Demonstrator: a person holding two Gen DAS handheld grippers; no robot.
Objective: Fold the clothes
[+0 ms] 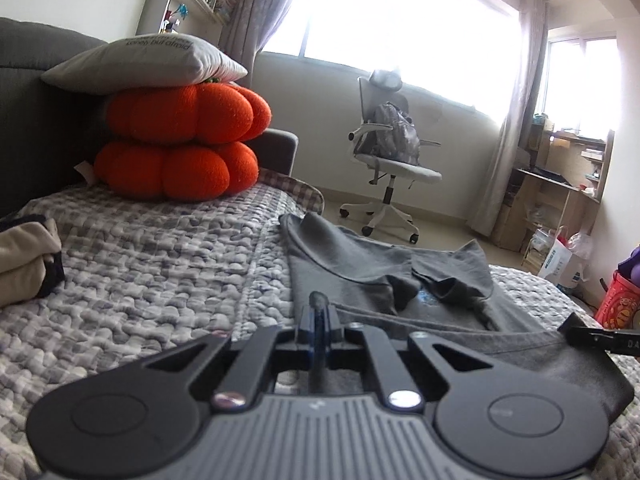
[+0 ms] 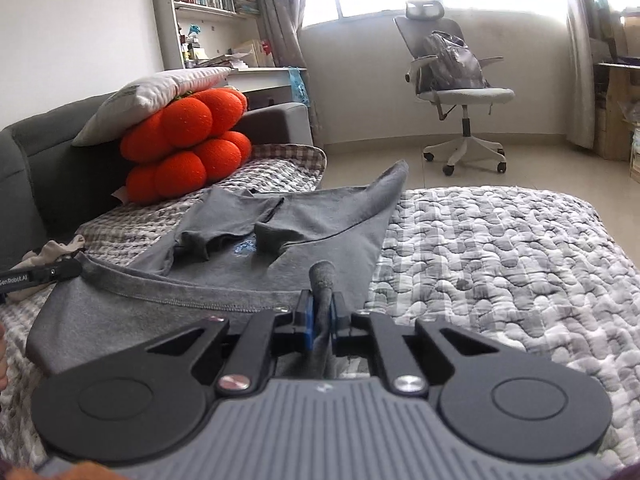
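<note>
We hold the grey T-shirt (image 2: 320, 224) by its near hem: the left gripper (image 1: 319, 312) is pinched on one corner, the right gripper (image 2: 322, 304) on the other — fabric bunched between each pair of fingers. The shirt lies on the quilted bedspread (image 2: 500, 248) (sleeves folded inward), near the orange cushions (image 1: 180, 136).
</note>
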